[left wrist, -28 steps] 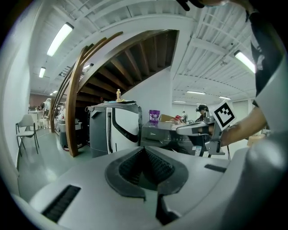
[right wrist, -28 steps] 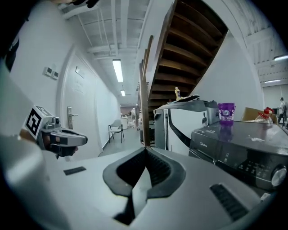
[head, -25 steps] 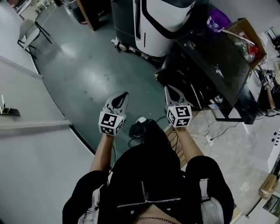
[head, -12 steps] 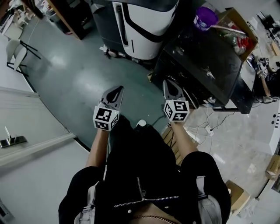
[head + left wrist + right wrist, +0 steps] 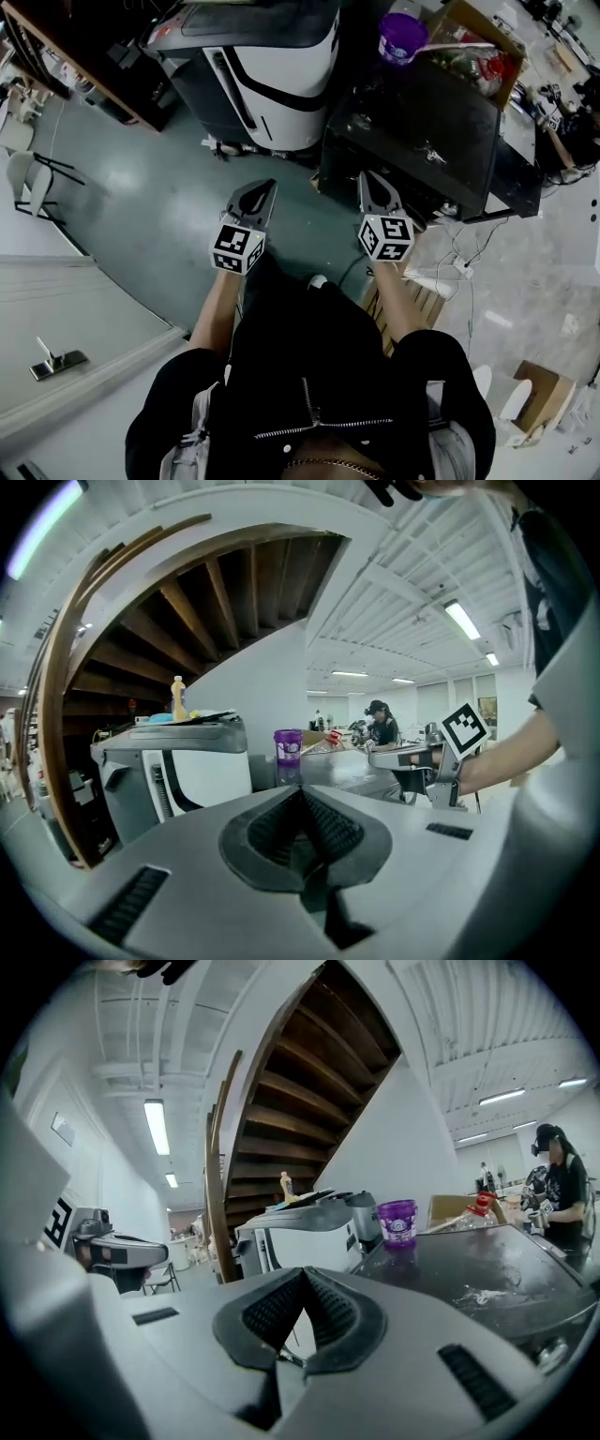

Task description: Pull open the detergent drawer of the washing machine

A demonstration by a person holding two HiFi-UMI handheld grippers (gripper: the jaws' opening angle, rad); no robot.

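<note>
A white and dark-grey machine (image 5: 281, 75) stands on the green floor ahead, with a yellow bottle (image 5: 177, 697) on its top. It also shows in the left gripper view (image 5: 187, 771) and the right gripper view (image 5: 300, 1232). I cannot make out a detergent drawer on it. My left gripper (image 5: 267, 185) and right gripper (image 5: 367, 176) are held side by side in front of the person's body, pointing toward the machine and well short of it. Both are shut with nothing between the pads, as the left gripper view (image 5: 300, 791) and right gripper view (image 5: 303, 1271) show.
A black table (image 5: 422, 122) stands right of the machine and carries a purple tub (image 5: 400, 36) and a cardboard box (image 5: 473, 47). Cables and a wooden slatted piece (image 5: 417, 300) lie under my right arm. A curved staircase (image 5: 309, 1072) rises behind the machine. A folding chair (image 5: 23, 173) stands far left.
Both grippers have risen and gone forward with the person. The machine and black table have come nearer and lower in the head view. The jaws stayed shut.
</note>
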